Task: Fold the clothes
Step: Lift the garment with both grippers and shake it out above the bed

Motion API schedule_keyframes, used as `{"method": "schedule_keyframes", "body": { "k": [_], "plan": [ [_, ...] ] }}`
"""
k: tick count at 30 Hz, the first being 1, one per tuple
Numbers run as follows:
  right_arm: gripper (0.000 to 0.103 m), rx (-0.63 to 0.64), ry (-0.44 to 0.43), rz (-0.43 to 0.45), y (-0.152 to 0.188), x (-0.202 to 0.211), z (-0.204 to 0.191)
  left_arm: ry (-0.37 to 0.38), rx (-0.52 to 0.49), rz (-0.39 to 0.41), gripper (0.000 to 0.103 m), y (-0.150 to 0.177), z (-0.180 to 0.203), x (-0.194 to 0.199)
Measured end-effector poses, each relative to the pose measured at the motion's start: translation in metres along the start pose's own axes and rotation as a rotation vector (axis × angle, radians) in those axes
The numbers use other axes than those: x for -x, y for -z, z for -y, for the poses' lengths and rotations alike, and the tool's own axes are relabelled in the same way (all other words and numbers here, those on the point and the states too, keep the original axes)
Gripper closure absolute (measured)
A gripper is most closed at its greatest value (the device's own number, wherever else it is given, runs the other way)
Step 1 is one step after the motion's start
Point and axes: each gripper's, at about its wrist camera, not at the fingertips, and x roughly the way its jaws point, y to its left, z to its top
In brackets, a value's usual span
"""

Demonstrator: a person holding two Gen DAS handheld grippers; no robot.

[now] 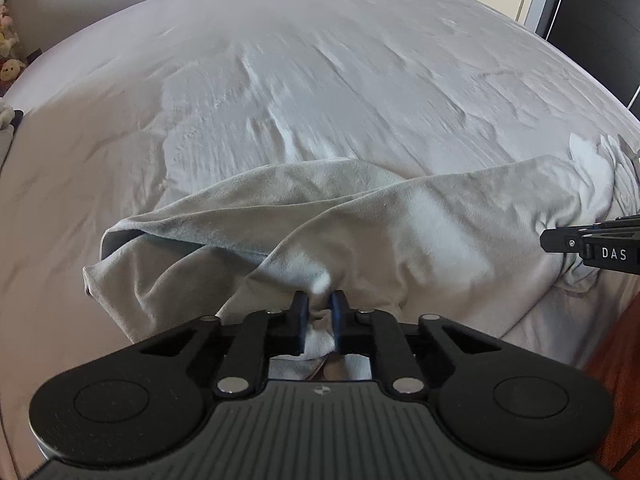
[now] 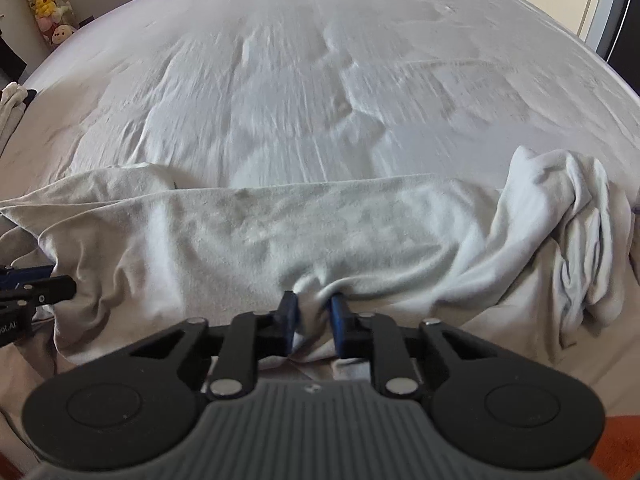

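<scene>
Garment [image 1: 360, 220] lay rumpled along near edge of bed [image 1: 320, 60], pale cloth on pale sheet, long axis running side to side across both views. Left gripper [image 1: 320, 304] pressed nearly shut on a bunched tuft of near hem, cloth visibly squeezed between fingers [image 1: 300, 312]. Right gripper [image 2: 314, 308] likewise pinched near hem, fabric puckering up between its blue-padded fingers [image 2: 338, 316]. Both pointed steeply down and away toward far side of bed.

Spaced apart along same hem: right gripper seen at right border of left view, left gripper at left border of right view. So 2 grips on 1 edge, neither nearer than the other; bulk of cloth stretched straight ahead of both. Loose twisted part [image 2: 580, 232], perhaps a sleeve, heaped beyond right gripper's outer side; folded-back flap [image 1: 128, 236] beyond left's.

Judged next: lift and carry hem forward over body, across short axis, keeping both grips level so fold line stays parallel to bed edge. Risk: thin pinches slipping.
</scene>
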Motion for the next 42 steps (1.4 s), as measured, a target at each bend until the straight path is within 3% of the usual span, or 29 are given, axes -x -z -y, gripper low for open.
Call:
{"method": "schedule_keyframes", "body": {
  "k": [7, 12, 18, 22, 25, 28, 32, 38, 42],
  "plan": [
    [0.098, -0.043, -0.051, 0.156, 0.001, 0.034, 0.006, -0.052, 0.099, 0.202, 0.098, -0.005, -0.011, 0.042],
    [0.098, -0.015, -0.093, 0.291, -0.021, 0.079, 0.0, -0.073, 0.188, 0.353, 0.098, -0.013, -0.027, 0.091],
    [0.098, 0.026, -0.221, 0.439, -0.058, 0.144, -0.016, -0.136, 0.223, 0.543, 0.098, -0.04, -0.047, 0.175],
    [0.098, 0.046, -0.312, 0.487, -0.076, 0.169, -0.029, -0.217, 0.198, 0.592, 0.098, -0.057, -0.055, 0.216],
    [0.096, 0.1, -0.347, 0.472, -0.084, 0.173, -0.042, -0.338, 0.167, 0.586, 0.098, -0.061, -0.06, 0.222],
    [0.088, 0.149, -0.31, 0.474, -0.083, 0.171, -0.047, -0.391, 0.172, 0.514, 0.098, -0.059, -0.075, 0.212],
    [0.087, 0.147, -0.229, 0.386, -0.079, 0.147, -0.035, -0.521, 0.127, 0.415, 0.098, -0.047, -0.09, 0.18],
    [0.084, 0.066, -0.071, 0.202, -0.078, 0.084, 0.024, -0.556, 0.124, 0.291, 0.098, -0.025, -0.114, 0.148],
    [0.073, -0.054, -0.009, 0.102, -0.08, 0.045, 0.066, -0.554, 0.13, 0.238, 0.098, -0.017, -0.123, 0.133]
  ]
}}
